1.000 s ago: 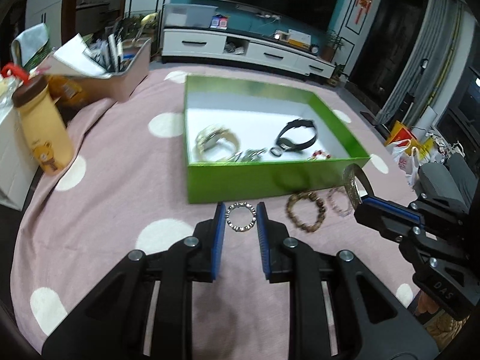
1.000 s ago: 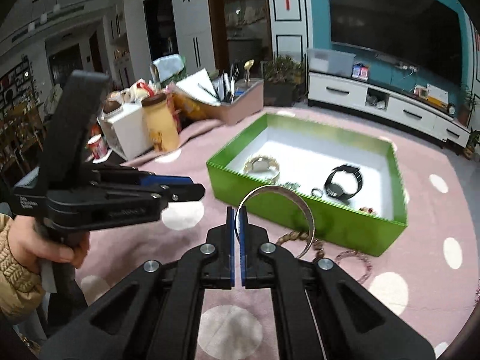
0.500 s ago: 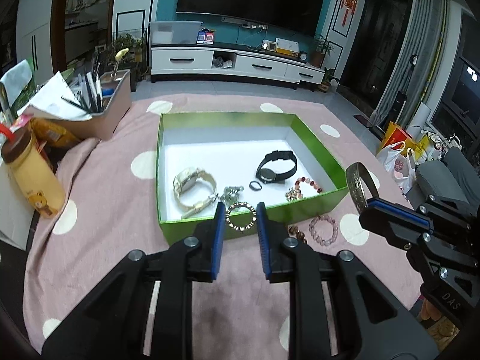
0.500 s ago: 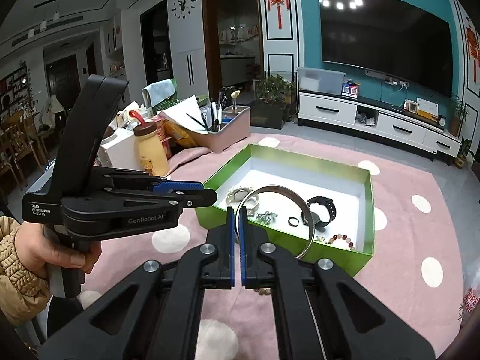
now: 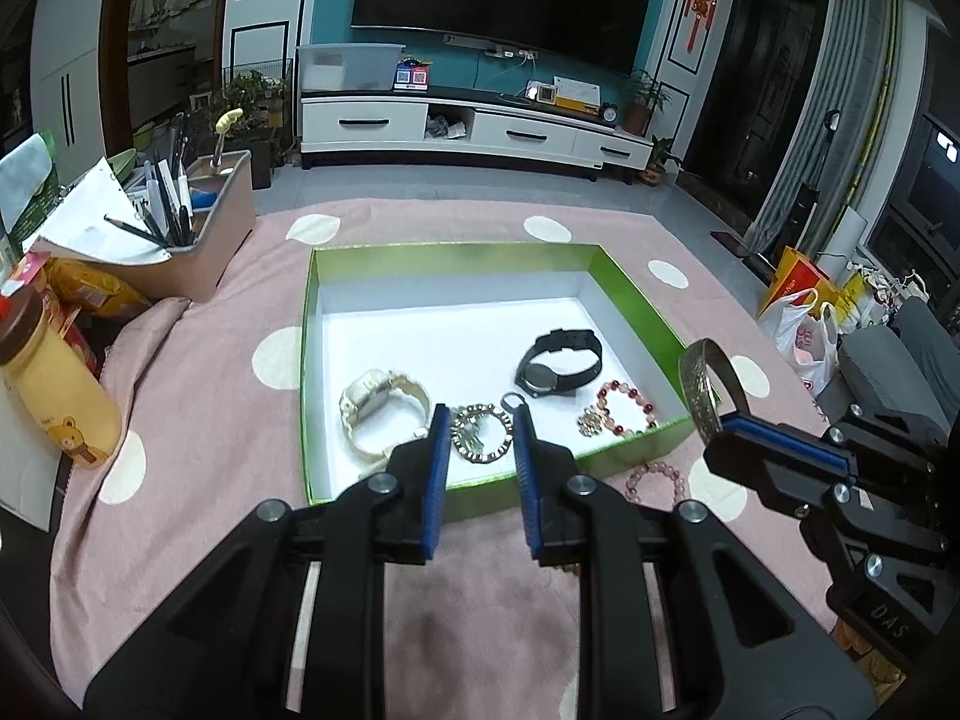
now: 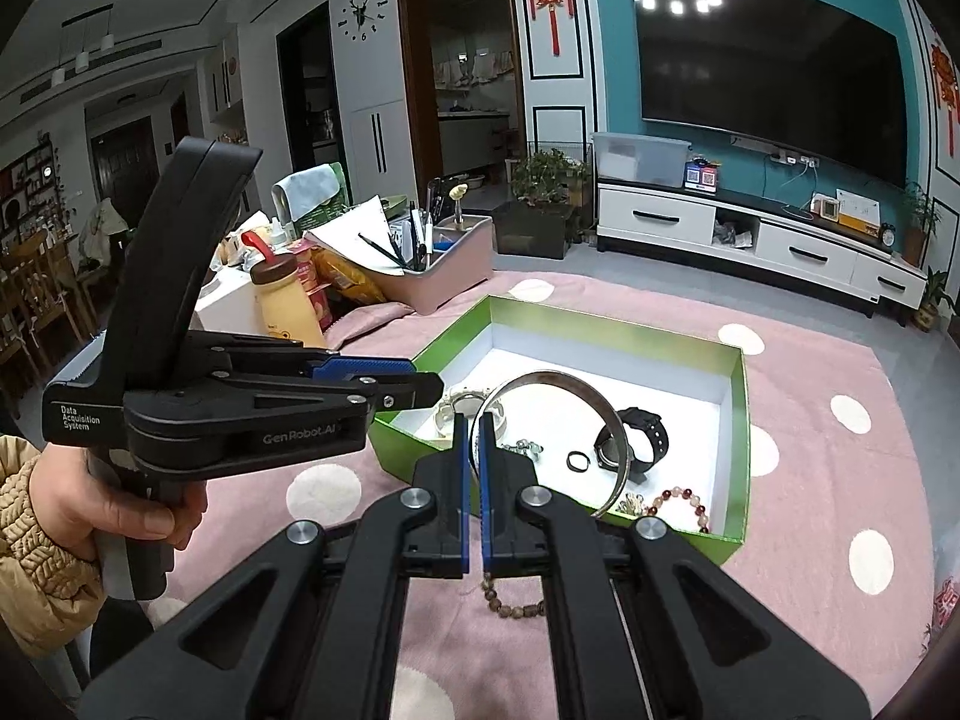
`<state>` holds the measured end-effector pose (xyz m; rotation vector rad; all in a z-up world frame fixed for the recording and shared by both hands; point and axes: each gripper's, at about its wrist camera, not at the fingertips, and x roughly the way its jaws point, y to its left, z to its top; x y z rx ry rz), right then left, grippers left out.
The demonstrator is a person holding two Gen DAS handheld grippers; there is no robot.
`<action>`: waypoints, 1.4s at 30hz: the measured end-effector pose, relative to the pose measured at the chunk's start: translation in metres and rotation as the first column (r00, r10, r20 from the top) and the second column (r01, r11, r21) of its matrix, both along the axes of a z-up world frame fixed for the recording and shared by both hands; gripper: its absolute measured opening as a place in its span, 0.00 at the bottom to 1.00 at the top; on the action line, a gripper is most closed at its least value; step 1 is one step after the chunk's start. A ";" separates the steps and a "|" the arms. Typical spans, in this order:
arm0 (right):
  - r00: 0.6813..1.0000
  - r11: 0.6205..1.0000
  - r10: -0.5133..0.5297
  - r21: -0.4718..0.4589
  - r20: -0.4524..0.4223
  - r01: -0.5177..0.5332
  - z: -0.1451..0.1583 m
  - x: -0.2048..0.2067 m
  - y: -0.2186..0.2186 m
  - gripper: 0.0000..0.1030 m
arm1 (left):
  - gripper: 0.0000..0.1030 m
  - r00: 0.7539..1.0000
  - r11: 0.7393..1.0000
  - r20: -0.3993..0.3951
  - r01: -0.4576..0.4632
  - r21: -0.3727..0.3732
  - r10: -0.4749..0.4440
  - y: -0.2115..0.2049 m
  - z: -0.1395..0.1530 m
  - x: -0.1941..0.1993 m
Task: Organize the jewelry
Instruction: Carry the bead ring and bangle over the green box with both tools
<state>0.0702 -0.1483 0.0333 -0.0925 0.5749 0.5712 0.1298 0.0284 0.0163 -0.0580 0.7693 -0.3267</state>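
The left gripper [image 5: 480, 441] holds a small beaded ring-shaped bracelet [image 5: 480, 433] between its blue-padded fingers, the fingers set narrow against its two sides, above the near edge of the shallow green cardboard box with a white floor [image 5: 636, 300]. The right gripper [image 6: 473, 444] is clamped almost fully together on the rim of a wide silver metal bangle [image 6: 600, 414], which stands upright to the gripper's 1 o'clock — in the left wrist view the same bangle shows at 3 o'clock, above the box's right corner.

Inside the box lie a cream-coloured wristwatch [image 5: 378, 402] at 9 o'clock of the held bracelet, a black strap wristwatch [image 5: 558, 363] at 1 o'clock, a small dark ring [image 6: 579, 461] beside that watch, and a red-and-clear bead bracelet [image 5: 624, 408] at 3 o'clock. Outside, on the pink cloth with cream polka dots [image 5: 198, 372], a pale pink bead bracelet [image 5: 654, 480] lies just beside the front wall, and a brown wooden bead bracelet [image 6: 510, 600] lies partly hidden under the right gripper — both near the box.
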 end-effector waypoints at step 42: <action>0.998 1.000 -0.016 0.005 -0.058 0.017 -0.031 0.047 0.007 0.02 | 0.20 0.999 1.000 -0.049 -0.002 0.003 0.002 0.000 -0.025 0.045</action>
